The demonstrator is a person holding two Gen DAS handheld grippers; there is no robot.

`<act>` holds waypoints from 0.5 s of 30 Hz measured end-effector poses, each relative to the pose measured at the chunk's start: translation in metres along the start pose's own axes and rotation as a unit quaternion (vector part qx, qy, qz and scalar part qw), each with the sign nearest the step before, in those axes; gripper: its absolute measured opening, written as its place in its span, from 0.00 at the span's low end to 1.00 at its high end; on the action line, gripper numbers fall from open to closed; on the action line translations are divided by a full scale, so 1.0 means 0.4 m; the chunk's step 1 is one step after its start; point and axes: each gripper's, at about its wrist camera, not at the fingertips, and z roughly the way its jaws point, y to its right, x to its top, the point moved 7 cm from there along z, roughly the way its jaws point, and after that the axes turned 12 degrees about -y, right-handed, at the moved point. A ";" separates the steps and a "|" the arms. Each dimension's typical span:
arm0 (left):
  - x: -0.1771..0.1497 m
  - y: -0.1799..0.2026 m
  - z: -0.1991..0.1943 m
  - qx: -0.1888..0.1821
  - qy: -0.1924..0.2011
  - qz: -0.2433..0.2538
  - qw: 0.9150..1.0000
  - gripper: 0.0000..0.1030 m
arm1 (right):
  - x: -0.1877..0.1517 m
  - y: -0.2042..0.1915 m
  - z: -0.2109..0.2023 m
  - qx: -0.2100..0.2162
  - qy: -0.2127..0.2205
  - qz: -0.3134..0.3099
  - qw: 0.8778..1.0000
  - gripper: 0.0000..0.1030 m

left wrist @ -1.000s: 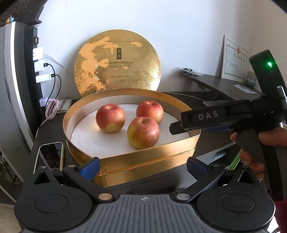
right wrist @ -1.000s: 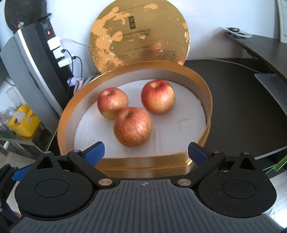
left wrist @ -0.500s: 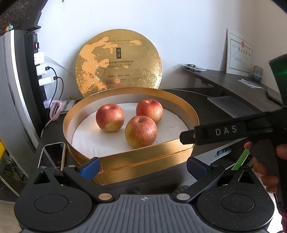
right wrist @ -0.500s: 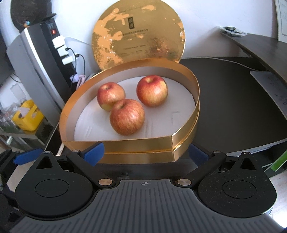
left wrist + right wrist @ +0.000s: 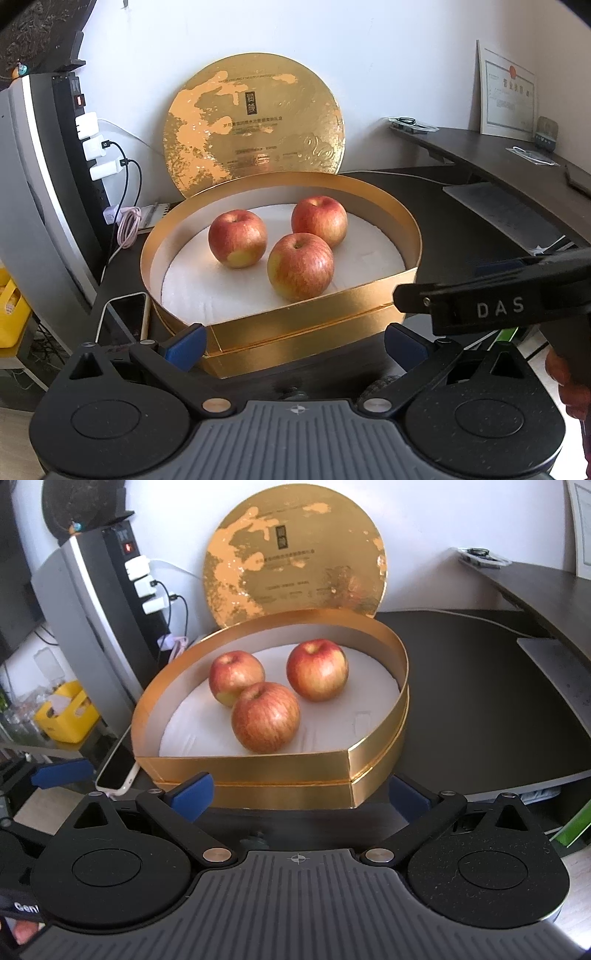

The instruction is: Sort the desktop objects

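Three red-yellow apples lie on white padding in a round gold box (image 5: pixel 295 325): one left (image 5: pixel 237 238), one at the back (image 5: pixel 319 221), one in front (image 5: pixel 300 266). The right wrist view shows the same apples, left (image 5: pixel 236 674), back (image 5: pixel 317 670) and front (image 5: pixel 265 716), inside the box (image 5: pixel 258 768). My left gripper (image 5: pixel 293 345) is open just short of the box's near wall, holding nothing. My right gripper (image 5: pixel 299 794) is also open and empty before the box. Its black DAS-marked body (image 5: pixel 495 308) crosses the left view at the right.
The gold lid (image 5: pixel 255 118) leans on the wall behind the box. A phone (image 5: pixel 127 317) lies left of the box, by a power strip with chargers (image 5: pixel 92 147) and cables. A paper sheet (image 5: pixel 502 210) lies on the dark desk at right. A yellow crate (image 5: pixel 66 712) sits lower left.
Both grippers have drawn back from the box, so its front wall now shows fully. The right gripper has dropped lower and further right in the left view. The apples have not moved.
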 end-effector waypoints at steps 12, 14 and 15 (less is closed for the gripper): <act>0.013 -0.022 0.045 -0.012 -0.010 -0.006 1.000 0.99 | 0.025 0.008 0.022 -0.007 0.004 0.009 1.000 1.00; 0.016 -0.035 0.052 -0.015 -0.009 -0.013 1.000 0.99 | 0.035 0.008 0.025 -0.010 0.006 0.008 1.000 1.00; 0.018 -0.044 0.054 -0.016 -0.008 -0.017 1.000 0.99 | 0.039 0.009 0.026 -0.012 0.008 0.006 1.000 1.00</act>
